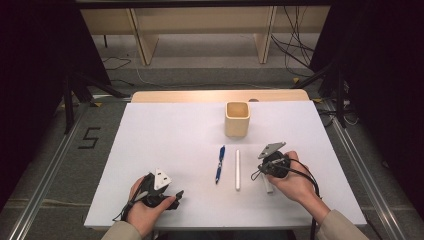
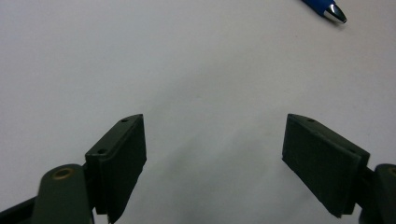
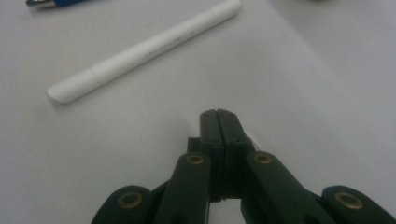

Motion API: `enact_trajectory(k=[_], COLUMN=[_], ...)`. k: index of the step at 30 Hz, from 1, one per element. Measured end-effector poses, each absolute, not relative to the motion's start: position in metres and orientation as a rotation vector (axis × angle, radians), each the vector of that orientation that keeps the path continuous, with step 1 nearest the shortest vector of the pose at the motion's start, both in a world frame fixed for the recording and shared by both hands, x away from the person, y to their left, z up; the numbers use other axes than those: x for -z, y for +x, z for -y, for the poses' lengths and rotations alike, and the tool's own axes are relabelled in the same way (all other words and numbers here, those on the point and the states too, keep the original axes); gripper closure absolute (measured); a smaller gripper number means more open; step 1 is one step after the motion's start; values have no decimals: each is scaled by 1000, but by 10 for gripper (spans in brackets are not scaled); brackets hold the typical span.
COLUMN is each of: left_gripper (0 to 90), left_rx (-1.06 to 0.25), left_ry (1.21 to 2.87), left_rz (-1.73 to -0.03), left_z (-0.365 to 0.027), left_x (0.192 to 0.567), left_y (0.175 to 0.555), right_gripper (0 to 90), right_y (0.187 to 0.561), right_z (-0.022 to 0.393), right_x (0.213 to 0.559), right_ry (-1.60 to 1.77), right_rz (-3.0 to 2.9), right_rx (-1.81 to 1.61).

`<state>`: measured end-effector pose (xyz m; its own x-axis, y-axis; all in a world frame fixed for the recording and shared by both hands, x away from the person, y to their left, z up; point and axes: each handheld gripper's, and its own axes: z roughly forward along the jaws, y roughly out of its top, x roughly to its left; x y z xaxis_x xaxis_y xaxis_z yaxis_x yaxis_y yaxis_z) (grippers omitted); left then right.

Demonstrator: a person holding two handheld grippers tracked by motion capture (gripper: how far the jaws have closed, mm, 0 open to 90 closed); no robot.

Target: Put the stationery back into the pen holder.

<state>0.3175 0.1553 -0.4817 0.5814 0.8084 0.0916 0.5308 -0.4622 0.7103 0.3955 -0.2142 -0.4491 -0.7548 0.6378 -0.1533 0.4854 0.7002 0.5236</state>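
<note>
Cup (image 1: 237, 119) at the table's (image 1: 165, 135) far middle, two pens lying side by side nearer the person, one pen (image 1: 220, 164) left of the other pen (image 1: 237, 170), right gripper (image 1: 267, 180) just right of them, left gripper (image 1: 172, 199) at the near left edge

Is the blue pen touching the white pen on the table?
Apart. The high view shows the blue pen and the white pen lying side by side with bare table between them.

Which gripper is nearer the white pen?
Right. The right gripper sits just beside the white pen, jaws shut. The left gripper rests farther off, beyond the blue pen.
</note>
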Motion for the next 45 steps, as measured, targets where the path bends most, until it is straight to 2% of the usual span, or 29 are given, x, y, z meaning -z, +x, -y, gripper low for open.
enact_trajectory(k=[5,11,45], left_gripper=[216,217,217], left_rx=[-564,-563,-557], left_ry=[2167,2180,2172], left_rz=[-1064,-1058,-1066], left_z=[-156,-155,-155], left_x=[482,481,482], left_y=[317,318,318], right_gripper=[900,900,900], right_y=[402,408,419], right_z=[233,243,237], right_x=[444,453,468], right_ry=[1065,1165,1184], right_rz=[-2486,-2501,-2516], right_rx=[-683,-594,-604])
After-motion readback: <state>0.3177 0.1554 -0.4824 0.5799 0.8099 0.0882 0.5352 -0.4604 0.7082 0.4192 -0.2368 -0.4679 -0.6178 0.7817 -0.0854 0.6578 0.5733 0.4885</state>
